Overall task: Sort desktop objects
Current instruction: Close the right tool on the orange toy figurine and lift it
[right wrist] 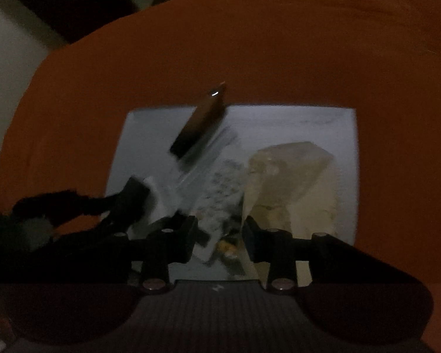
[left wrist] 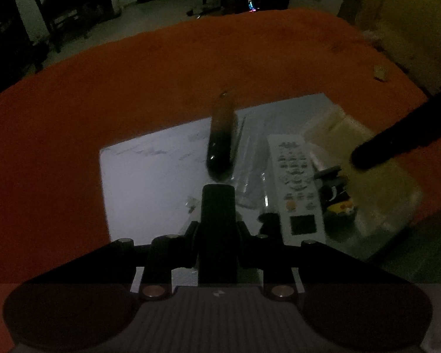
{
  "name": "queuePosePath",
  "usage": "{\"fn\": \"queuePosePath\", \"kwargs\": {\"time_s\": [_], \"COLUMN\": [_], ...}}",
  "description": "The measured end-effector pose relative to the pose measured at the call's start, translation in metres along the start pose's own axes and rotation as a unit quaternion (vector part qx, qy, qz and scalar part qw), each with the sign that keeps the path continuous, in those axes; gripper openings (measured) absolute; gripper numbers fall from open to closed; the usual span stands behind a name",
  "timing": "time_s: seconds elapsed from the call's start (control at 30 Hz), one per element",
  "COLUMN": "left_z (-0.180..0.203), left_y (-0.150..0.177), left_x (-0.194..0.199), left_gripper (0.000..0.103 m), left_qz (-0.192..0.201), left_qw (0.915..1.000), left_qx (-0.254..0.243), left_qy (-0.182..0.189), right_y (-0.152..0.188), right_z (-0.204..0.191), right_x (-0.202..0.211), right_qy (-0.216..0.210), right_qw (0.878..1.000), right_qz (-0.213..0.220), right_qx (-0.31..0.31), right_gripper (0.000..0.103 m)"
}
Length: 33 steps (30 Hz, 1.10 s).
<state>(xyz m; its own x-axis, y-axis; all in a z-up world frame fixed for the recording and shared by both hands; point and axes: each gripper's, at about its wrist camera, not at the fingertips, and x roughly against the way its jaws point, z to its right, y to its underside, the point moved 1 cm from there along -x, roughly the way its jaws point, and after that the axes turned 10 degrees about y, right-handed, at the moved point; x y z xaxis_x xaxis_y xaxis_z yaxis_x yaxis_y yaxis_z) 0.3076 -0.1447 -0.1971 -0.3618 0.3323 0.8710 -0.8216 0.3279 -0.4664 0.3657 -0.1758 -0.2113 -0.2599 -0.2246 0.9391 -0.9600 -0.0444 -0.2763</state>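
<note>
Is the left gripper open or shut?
Shut. In the left wrist view, the left gripper shows its two fingers pressed together as one dark block above the white sheet.

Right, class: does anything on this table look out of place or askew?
Yes: the dark oblong object lies slanted, its far end past the edge of the white sheet and over the orange cloth, while the remote lies fully on the sheet. Everything else is too blurred to judge.

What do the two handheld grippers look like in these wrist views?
Both look alike. The left gripper and right gripper have black blocky fingers on black linkage arms with round silver pins. Each has two copper-coloured bolts above a grey ribbed body bearing a small white mark, flanked by dark rounded lobes. No sleeve or cable is clearly visible.
</note>
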Motion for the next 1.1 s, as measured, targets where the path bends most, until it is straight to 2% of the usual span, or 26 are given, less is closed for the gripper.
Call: {"fn": "queuePosePath", "kwargs": {"time_s": [0.07, 0.13, 0.2, 0.27, 0.37, 0.43, 0.5, 0.57, 0.67, 0.9, 1.1], "left_z": [0.002, 0.002, 0.002, 0.002, 0.001, -0.003, -0.007, -0.011, -0.013, -0.011, 0.007], "left_y": [-0.002, -0.004, -0.003, -0.001, 0.001, 0.002, 0.001, 0.001, 0.0, 0.005, 0.01], "left_x": [-0.002, -0.004, -0.001, 0.003, 0.006, 0.007, 0.011, 0.017, 0.027, 0.056, 0.073], "left_gripper": [0.021, 0.021, 0.021, 0.021, 0.021, 0.021, 0.021, 0.021, 0.021, 0.021, 0.021], "left_qz": [-0.001, -0.004, -0.001, 0.004, 0.008, 0.011, 0.016, 0.022, 0.031, 0.037, 0.031], "left_qw": [1.0, 1.0, 1.0, 1.0, 0.9999, 0.9998, 0.9994, 0.9988, 0.9977, 0.9947, 0.9951], "left_qx": [-0.002, 0.001, 0.004, 0.001, 0.003, 0.014, 0.028, 0.042, 0.056, 0.094, 0.085], "left_qy": [0.0, -0.004, -0.004, 0.006, 0.006, 0.007, 0.009, 0.016, 0.022, 0.018, 0.04], "right_y": [0.003, 0.007, 0.009, 0.011, 0.01, 0.008, 0.009, 0.011, 0.016, 0.013, 0.012], "right_z": [-0.007, -0.007, -0.006, -0.01, -0.016, -0.018, -0.022, -0.025, -0.018, 0.002, 0.011], "right_x": [-0.01, -0.018, -0.008, 0.012, 0.025, 0.018, 0.007, -0.005, -0.019, -0.039, -0.053], "right_qy": [0.02, 0.039, 0.042, 0.051, 0.028, -0.007, -0.017, 0.003, 0.046, 0.058, 0.052], "right_qw": [1.0, 0.999, 0.998, 0.998, 0.998, 1.0, 1.0, 0.999, 0.999, 0.998, 0.997], "right_qz": [-0.015, -0.028, -0.008, 0.038, 0.055, 0.028, 0.021, 0.008, -0.007, -0.025, -0.03], "right_qx": [0.002, -0.022, -0.043, -0.022, 0.002, 0.003, 0.015, 0.035, 0.017, -0.024, -0.041], "right_gripper": [0.037, 0.038, 0.04, 0.05, 0.056, 0.056, 0.057, 0.057, 0.057, 0.057, 0.057]}}
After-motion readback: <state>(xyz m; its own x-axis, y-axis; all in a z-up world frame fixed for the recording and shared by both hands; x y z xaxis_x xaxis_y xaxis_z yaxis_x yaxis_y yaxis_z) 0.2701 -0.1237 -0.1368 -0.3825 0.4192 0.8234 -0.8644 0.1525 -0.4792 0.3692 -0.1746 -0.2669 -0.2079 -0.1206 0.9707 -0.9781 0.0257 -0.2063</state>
